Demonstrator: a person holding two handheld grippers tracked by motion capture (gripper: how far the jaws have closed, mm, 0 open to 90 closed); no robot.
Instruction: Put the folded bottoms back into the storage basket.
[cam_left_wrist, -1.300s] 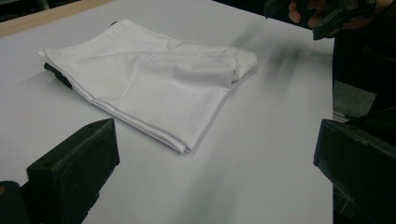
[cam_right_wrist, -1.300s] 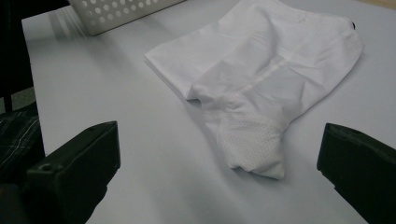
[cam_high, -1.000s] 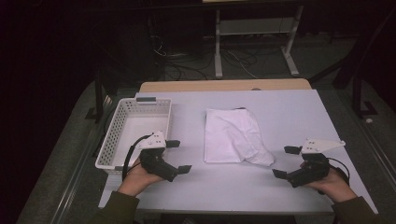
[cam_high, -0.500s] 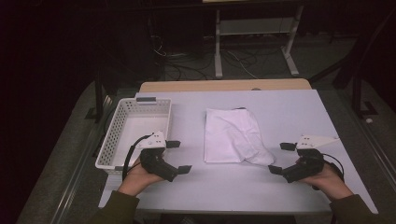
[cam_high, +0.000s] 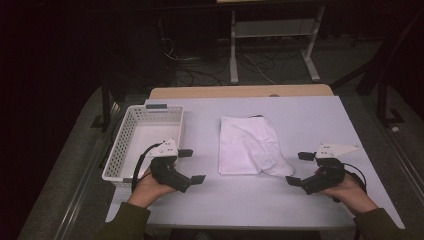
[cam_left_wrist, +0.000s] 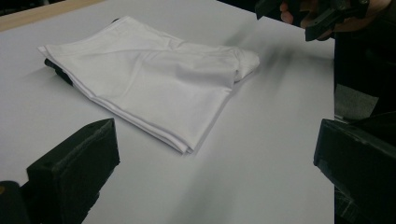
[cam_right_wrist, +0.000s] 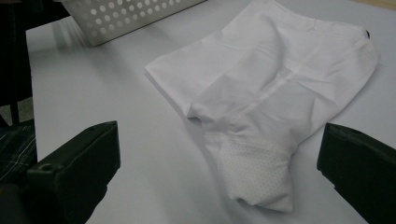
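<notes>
Right gripper hovers jaws spread beside the folded white shorts mid-table, near their lower right corner; left gripper gapes empty beside the white basket.

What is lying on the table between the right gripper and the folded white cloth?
Nothing: bare table separates the right gripper from the folded white cloth, seen in the right gripper view.

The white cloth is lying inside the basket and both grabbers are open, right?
Not quite. The white cloth lies flat on the table, to the right of the basket, not inside it; the high view shows this. The left gripper and right gripper are both open, as you said.
</notes>
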